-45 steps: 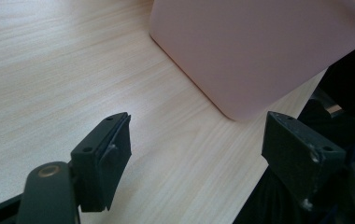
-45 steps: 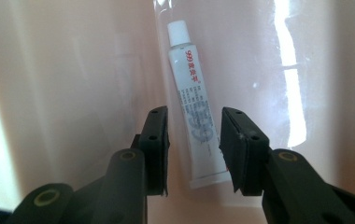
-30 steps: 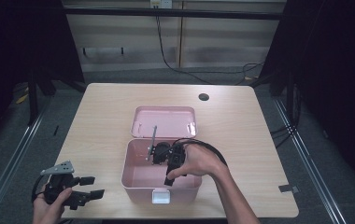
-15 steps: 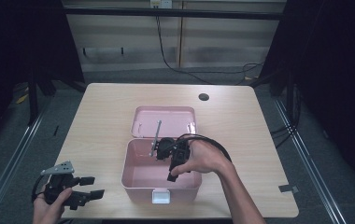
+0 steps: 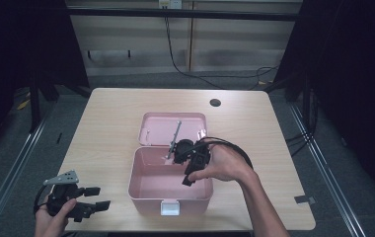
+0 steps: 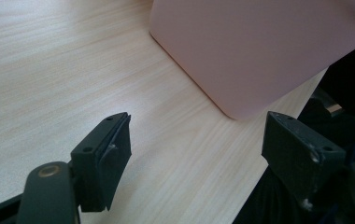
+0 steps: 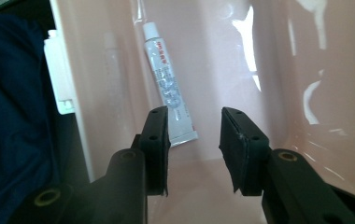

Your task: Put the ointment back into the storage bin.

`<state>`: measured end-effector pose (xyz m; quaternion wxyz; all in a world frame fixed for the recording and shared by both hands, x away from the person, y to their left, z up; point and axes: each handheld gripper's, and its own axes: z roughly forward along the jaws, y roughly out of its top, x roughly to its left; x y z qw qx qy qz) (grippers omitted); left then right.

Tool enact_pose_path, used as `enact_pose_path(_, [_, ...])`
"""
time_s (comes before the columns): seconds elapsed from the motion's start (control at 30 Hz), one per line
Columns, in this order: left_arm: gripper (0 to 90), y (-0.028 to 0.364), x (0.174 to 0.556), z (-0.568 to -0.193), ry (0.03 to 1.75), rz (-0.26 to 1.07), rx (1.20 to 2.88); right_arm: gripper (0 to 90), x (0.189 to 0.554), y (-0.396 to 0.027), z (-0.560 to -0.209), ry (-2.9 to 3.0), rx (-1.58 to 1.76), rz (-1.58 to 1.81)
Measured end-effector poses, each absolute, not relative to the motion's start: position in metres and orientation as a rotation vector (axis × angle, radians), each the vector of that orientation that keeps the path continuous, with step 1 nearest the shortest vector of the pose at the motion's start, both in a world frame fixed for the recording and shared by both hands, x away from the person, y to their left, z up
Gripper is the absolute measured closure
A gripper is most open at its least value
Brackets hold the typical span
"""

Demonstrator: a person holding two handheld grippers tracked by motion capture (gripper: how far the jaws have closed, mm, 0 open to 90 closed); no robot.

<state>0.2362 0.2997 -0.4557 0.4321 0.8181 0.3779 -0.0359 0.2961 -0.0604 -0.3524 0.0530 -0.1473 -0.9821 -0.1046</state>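
With our right gripper (image 7: pixel 194 149) lowered into the pink box (image 5: pixel 141 190), we judge the step in hand to be taking up the white tube (image 7: pixel 168 84) that lies against the inner wall. In the right gripper view that tube runs from about 11 o'clock down to its crimped end just above the left jaw, so the jaws are parted with nothing between them and sit off to the 5 o'clock side of it. To do this well we would shift toward 11 o'clock until the tube's flat lower end lies between the pads, keep the jaws square across its width, and close gently, since a soft tube will likely squash or slip along the slick wall.

From the high view our right hand (image 5: pixel 222 163) reaches in from 5 o'clock, wrist bent, gripper pointing down and back toward us over the box's rear edge, beside the open lid (image 5: pixel 151 123). Our left gripper (image 5: pixel 84 207) rests low at the table (image 5: pixel 111 113)'s 7 o'clock corner, jaws spread wide and empty, aimed at the box's outer wall.
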Motion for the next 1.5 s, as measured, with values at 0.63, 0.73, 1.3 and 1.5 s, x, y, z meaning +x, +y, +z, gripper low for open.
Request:
enact_pose_path(0.63, [23.7, 0.300, 0.237, -0.456, 0.944, -0.088, 2.042, 62.9, 0.291, -0.092, -0.328, -3.029, -0.507, -0.345])
enact_pose_path(0.73, [23.7, 0.299, 0.237, -0.457, 0.947, -0.084, 2.043, 62.7, 0.287, -0.102, -0.320, -3.039, -0.540, -0.368])
enact_pose_path(1.3, [23.7, 0.299, 0.237, -0.457, 0.944, -0.084, 2.049, 60.4, 0.274, -0.141, -0.322, -3.045, -0.625, -0.353])
enact_pose_path(1.5, [23.7, 0.299, 0.237, -0.457, 0.947, -0.079, 2.043, 59.9, 0.270, -0.156, -0.339, -3.021, -0.676, -0.353])
